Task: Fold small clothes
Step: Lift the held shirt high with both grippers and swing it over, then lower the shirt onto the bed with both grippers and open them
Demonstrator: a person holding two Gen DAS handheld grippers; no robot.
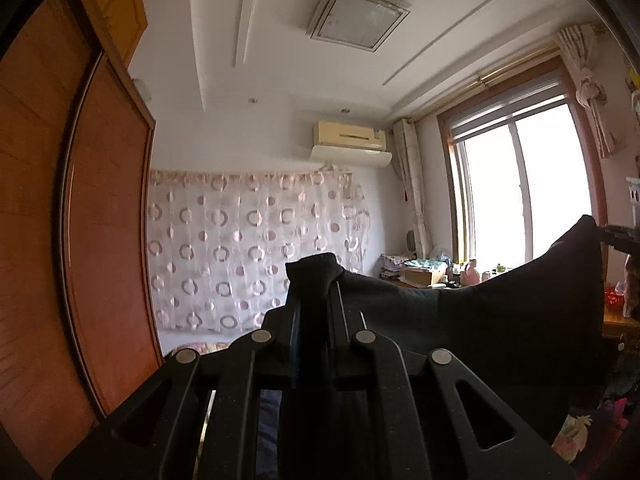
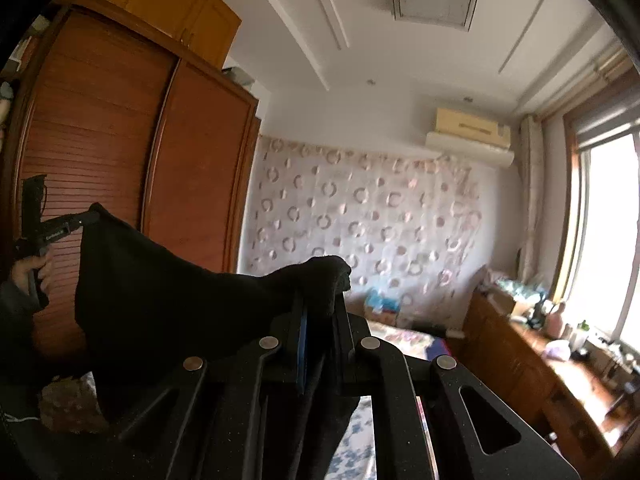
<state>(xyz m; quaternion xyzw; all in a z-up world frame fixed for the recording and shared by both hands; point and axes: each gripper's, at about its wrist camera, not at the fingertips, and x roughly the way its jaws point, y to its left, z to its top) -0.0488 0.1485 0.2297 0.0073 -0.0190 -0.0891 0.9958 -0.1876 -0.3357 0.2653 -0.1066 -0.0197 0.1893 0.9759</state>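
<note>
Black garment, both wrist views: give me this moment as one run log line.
left gripper: shut on black garment | right gripper: shut on black garment | garment: hanging between both, off the bed

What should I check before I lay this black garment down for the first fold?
1. Left gripper shut on a corner of the black garment: ok.
2. Right gripper shut on the other corner: ok, cloth bunches out above its tips.
3. Top edge spread between both grippers: ok, though it sags in the middle, so not taut.
4. Garment hanging free, no twist: cannot tell, the lower part is hidden behind the gripper bodies.
5. Landing spot on the floral bedding below: cannot tell, only small patches show.
6. Clearance from the wooden wardrobe and the desk: ok, neither touches the cloth.
</note>
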